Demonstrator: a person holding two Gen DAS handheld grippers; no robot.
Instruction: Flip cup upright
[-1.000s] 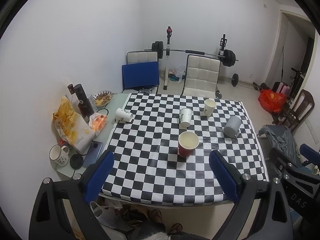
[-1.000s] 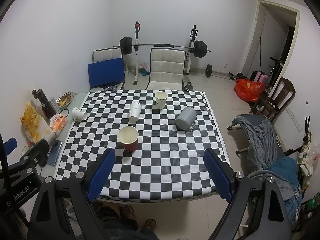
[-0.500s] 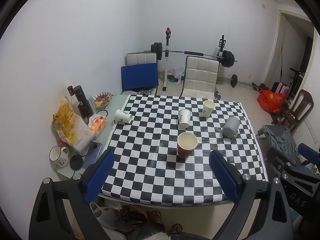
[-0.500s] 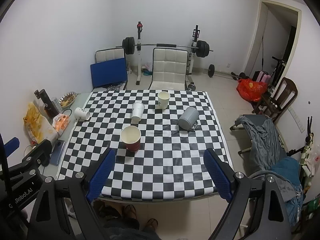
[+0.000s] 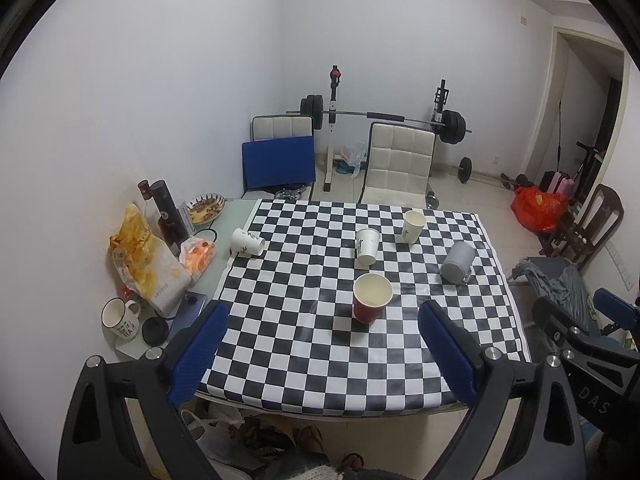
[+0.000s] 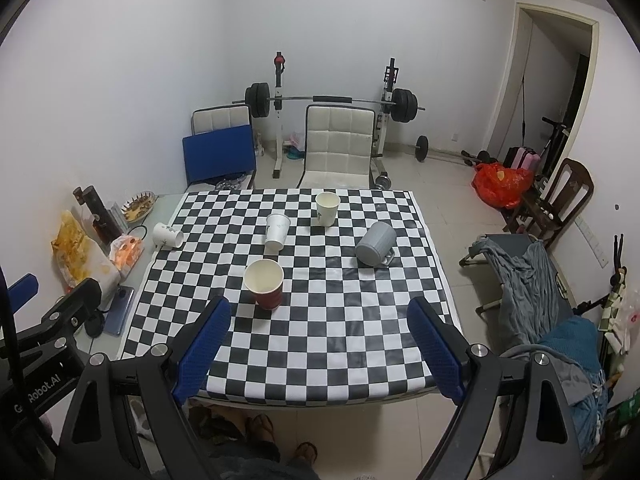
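Observation:
A checkered table (image 5: pixel 304 344) (image 6: pixel 340 344) carries several cups. A red paper cup (image 5: pixel 372 297) (image 6: pixel 265 284) stands upright near the middle. A white paper cup (image 5: pixel 367 247) (image 6: pixel 277 232) stands upside down behind it. Another white cup (image 5: pixel 413 226) (image 6: pixel 327 209) stands upright at the back. A grey mug (image 5: pixel 458 261) (image 6: pixel 375 244) lies on its side at the right. A white cup (image 5: pixel 247 241) (image 6: pixel 168 235) lies on its side at the left edge. My left gripper (image 5: pixel 324 354) and right gripper (image 6: pixel 318 352) are open and empty, high above the table's near edge.
A snack bag (image 5: pixel 148 264), dark bottle (image 5: pixel 170 212), white mug (image 5: pixel 119 317), phone (image 6: pixel 120 310) and bowl (image 5: pixel 205 208) crowd the left strip of the table. White chairs (image 6: pixel 338 146) and a barbell rack (image 6: pixel 332 100) stand behind. A cloth-covered chair (image 6: pixel 528 280) is at the right.
Both grippers have pulled back and risen slightly, so the table looks a little smaller and farther away. No object has moved.

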